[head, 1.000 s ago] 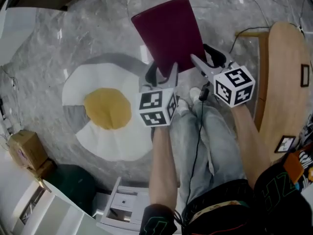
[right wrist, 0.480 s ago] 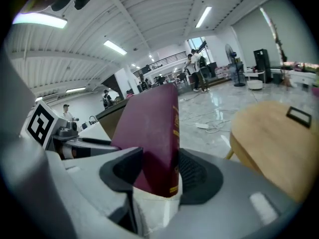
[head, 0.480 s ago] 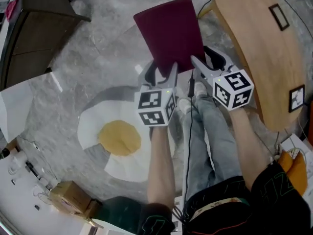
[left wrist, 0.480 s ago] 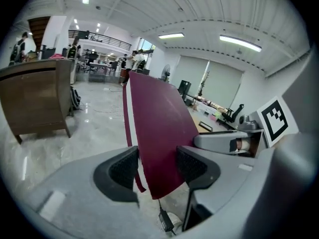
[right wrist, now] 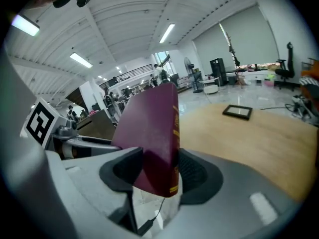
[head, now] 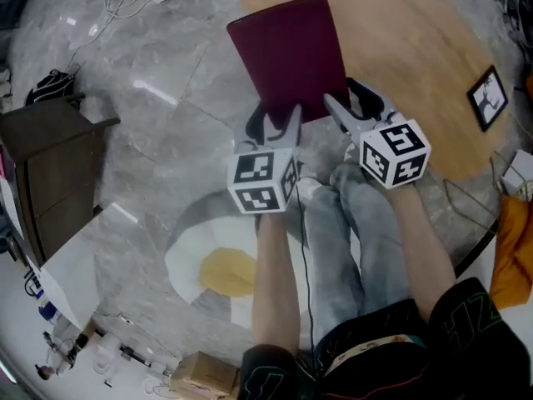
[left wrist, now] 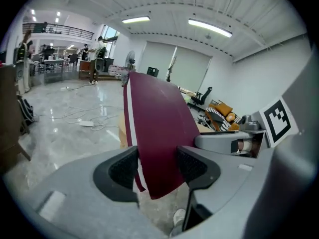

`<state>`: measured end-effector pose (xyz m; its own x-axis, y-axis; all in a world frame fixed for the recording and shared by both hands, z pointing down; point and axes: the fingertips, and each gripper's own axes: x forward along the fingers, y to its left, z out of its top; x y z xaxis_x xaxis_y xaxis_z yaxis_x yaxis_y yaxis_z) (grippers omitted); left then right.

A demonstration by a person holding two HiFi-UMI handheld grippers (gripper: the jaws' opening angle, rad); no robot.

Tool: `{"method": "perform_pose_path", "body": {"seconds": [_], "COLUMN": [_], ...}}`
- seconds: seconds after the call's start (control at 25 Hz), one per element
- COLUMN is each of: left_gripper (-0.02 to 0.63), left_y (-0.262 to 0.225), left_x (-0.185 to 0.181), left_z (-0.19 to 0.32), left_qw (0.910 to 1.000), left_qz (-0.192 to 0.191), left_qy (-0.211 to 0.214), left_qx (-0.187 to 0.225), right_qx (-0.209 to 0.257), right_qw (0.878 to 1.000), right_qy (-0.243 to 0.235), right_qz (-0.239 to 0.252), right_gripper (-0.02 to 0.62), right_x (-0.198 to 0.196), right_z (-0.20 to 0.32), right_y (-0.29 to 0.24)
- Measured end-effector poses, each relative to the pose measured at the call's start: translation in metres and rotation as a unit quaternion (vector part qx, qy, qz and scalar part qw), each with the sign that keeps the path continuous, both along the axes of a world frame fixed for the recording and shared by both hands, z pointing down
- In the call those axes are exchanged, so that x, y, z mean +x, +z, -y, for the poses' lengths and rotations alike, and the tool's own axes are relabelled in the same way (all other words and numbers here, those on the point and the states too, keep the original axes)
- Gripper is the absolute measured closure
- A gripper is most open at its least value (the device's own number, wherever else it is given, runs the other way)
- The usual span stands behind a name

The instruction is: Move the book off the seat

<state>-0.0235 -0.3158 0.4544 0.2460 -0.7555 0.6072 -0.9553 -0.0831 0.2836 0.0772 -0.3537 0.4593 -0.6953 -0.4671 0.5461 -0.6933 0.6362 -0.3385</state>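
Where the book [head: 287,57] is: up in the air, its lower edge caught by both grippers and its far end over the rim of the round wooden top [head: 416,40].
Left gripper [head: 273,125]: jaws set wide, pads pressing the maroon cover at its lower left corner.
Right gripper [head: 354,107]: jaws set wide, clamped on the lower edge by the spine [right wrist: 175,133].
Writing: gold letters run down the spine, too small to read; each cube [head: 265,182] bears black square markers.
Forearms [head: 275,290]: bare, stretched forward side by side above grey-trousered legs [head: 358,248].

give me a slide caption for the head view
Left tongs and right tongs grip a maroon book near a wooden table
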Motion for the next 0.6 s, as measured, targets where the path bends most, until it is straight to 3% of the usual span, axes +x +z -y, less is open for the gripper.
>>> {"method": "perform_pose_path", "body": {"seconds": [0.24, 0.6], "left_gripper": [0.376, 0.376], "left_y": [0.013, 0.038], "left_x": [0.092, 0.219], "left_z": [0.066, 0.137], "left_qw": [0.9962, 0.9804], "left_qz": [-0.009, -0.012], "left_qy": [0.086, 0.194], "left_qx": [-0.010, -0.032], "right_qx": [-0.016, -0.044], "right_qw": [0.996, 0.980], "right_qy": [0.085, 0.190], "right_qz": [-0.011, -0.029], "right_gripper": [0.377, 0.377], "right_x": [0.097, 0.226], "right_z": [0.048, 0.095], "right_y": [0.011, 0.035]}}
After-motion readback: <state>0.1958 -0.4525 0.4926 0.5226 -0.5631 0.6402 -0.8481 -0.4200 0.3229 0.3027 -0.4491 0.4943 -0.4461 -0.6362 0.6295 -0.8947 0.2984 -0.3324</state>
